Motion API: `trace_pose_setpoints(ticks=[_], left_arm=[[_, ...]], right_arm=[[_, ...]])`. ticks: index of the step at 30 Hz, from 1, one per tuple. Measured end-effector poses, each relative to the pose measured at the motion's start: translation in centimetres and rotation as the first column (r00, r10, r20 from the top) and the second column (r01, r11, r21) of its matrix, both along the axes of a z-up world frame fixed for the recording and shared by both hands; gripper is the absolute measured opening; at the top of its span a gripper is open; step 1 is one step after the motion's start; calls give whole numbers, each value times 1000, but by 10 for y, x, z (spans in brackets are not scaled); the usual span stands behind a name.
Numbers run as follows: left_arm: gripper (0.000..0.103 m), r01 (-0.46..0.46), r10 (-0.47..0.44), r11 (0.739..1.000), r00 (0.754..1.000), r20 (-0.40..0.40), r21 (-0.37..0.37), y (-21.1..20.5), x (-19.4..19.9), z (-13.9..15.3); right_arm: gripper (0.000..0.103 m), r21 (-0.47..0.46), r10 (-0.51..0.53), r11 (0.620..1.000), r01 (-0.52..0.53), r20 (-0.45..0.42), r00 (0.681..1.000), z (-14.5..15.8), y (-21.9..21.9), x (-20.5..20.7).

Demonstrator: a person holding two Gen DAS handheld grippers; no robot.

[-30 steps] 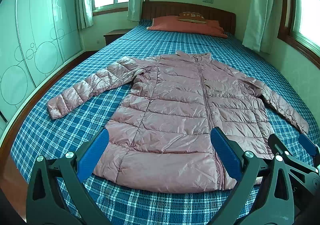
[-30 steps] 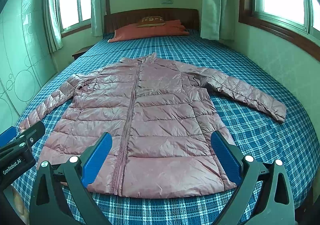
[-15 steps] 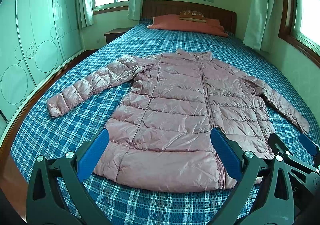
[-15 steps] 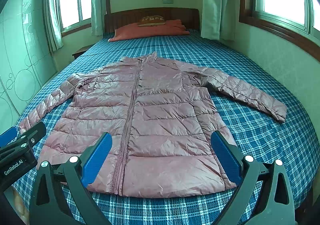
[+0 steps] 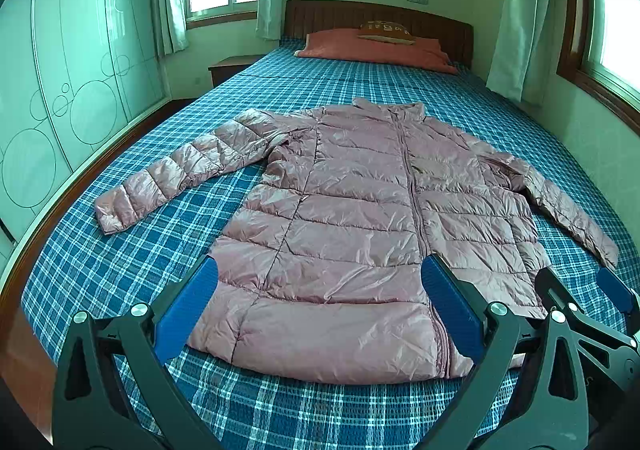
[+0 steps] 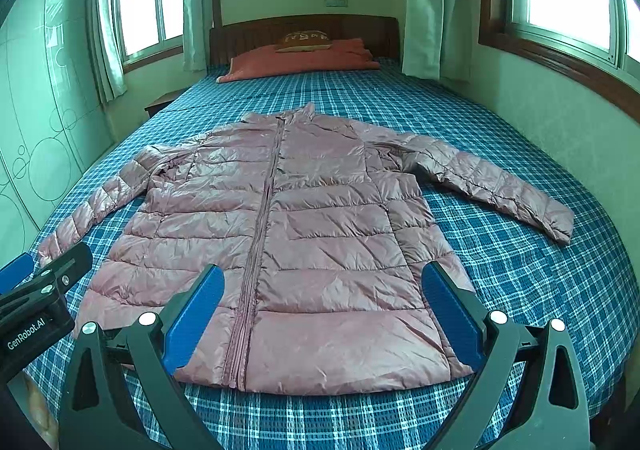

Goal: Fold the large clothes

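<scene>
Lying flat, zipped, sleeves outspread, the pink puffer jacket (image 5: 352,234) faces the spread left claw (image 5: 318,310) and spread right claw (image 6: 320,310).

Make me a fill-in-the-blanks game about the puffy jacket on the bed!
1. The pink puffer jacket lies flat on a blue ____ bedspread.
2. Its zipper is ____ all the way up.
3. Both sleeves are spread ____ from the body.
4. The left hand-held gripper and the right hand-held gripper are both ____.

Missing words: plaid; closed; outward; open
</scene>
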State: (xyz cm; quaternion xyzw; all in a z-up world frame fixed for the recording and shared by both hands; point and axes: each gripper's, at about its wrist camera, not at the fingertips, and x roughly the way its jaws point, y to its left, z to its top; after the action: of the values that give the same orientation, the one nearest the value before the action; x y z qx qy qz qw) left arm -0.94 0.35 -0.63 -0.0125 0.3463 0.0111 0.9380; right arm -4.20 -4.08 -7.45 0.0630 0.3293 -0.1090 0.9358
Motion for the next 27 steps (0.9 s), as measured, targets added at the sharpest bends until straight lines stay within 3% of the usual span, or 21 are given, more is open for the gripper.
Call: trace_pose_setpoints(ticks=[19, 22, 27], left_arm=[[101, -6, 6, 1000, 1000, -13, -15, 5, 2, -5], [101, -26, 22, 997, 998, -58, -70, 17, 13, -16], [101, -57, 18, 980, 979, -204, -190, 41, 48, -46]], right_arm=[[98, 15, -1, 1000, 2, -11, 1000, -8, -3, 5], [98, 36, -15, 999, 16, -23, 1000, -14, -14, 10], [98, 94, -45, 994, 48, -39, 998, -27, -39, 19]])
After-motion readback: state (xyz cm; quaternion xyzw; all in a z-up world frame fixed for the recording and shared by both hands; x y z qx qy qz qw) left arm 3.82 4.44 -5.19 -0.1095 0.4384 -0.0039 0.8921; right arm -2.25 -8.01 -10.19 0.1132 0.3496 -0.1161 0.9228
